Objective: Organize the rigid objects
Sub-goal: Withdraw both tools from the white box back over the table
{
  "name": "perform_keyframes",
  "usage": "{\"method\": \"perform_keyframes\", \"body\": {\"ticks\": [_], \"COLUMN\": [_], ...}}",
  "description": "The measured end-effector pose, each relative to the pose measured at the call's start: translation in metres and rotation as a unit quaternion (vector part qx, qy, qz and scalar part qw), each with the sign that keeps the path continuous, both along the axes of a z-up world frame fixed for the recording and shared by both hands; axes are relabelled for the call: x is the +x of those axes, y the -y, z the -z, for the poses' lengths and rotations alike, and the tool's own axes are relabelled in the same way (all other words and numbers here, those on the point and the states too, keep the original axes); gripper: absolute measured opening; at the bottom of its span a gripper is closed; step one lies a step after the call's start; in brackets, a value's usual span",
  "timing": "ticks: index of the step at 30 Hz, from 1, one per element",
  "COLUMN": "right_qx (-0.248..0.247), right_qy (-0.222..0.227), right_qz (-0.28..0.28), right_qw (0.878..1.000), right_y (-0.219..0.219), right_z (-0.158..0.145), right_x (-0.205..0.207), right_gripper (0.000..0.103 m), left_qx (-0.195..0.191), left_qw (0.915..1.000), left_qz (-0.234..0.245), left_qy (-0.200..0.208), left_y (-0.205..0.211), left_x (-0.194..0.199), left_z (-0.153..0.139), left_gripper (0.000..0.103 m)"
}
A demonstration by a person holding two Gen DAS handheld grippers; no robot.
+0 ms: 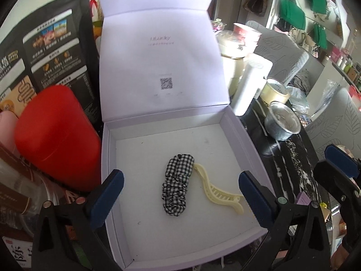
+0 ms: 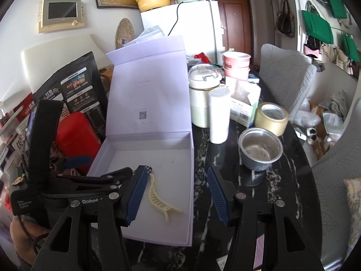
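At the far left of the left wrist view a red canister (image 1: pixel 58 135) stands just beside the open lavender box (image 1: pixel 246 135), whose lid (image 1: pixel 160 52) leans upright at the upper middle of the frame. On the box floor, at lower centre, a black-and-white checked scrunchie (image 1: pixel 178 184) lies touching a cream plastic hair clip (image 1: pixel 220 192) on its right. The left gripper (image 1: pixel 180 192) hangs above them with its jaws spread wide and nothing between the pads, so the two hair pieces appear to be already placed and this looks like the pause after a drop into the box. To the right of the box, on the dark marbled table (image 2: pixel 293 180), stand a white roll (image 2: pixel 218 115), a small metal cup (image 2: pixel 260 149) and, behind it, a roll of tan tape (image 2: pixel 271 118). The right gripper (image 2: pixel 176 195), at the lower middle of the right wrist view, has its jaws partly apart and holds nothing; they straddle the box's right wall. The next step is probably to fetch another hard item, and the cup or the tape are the nearest candidates. That calls for swinging the right gripper rightward, opening wide enough for the cup's rim, and carrying it over the box wall without knocking the clip.
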State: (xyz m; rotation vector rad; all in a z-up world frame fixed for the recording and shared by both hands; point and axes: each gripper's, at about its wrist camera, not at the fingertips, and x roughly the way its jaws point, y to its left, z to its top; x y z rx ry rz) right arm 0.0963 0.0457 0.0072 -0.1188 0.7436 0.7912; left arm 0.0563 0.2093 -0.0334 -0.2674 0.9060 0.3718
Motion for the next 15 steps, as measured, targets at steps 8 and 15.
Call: {"method": "perform_keyframes", "body": {"ticks": [8,15], "right_qx": [0.008,0.009], "right_qy": [0.016,0.030], "right_qz": [0.016,0.033], "right_qw": [1.000,0.999], "right_y": [0.023,0.045], "right_z": [-0.015,-0.029], "right_x": [-0.014,-0.029], "right_gripper": [0.057,0.057], "left_qx": [0.015,0.026], "left_qw": [0.9994,0.9971], "left_qz": [0.026,0.061], "left_qy": [0.013,0.038], "left_y": [0.026,0.053], "left_x": [-0.007,-0.020], "left_z": [-0.019,-0.040], "left_gripper": [0.103,0.103]}}
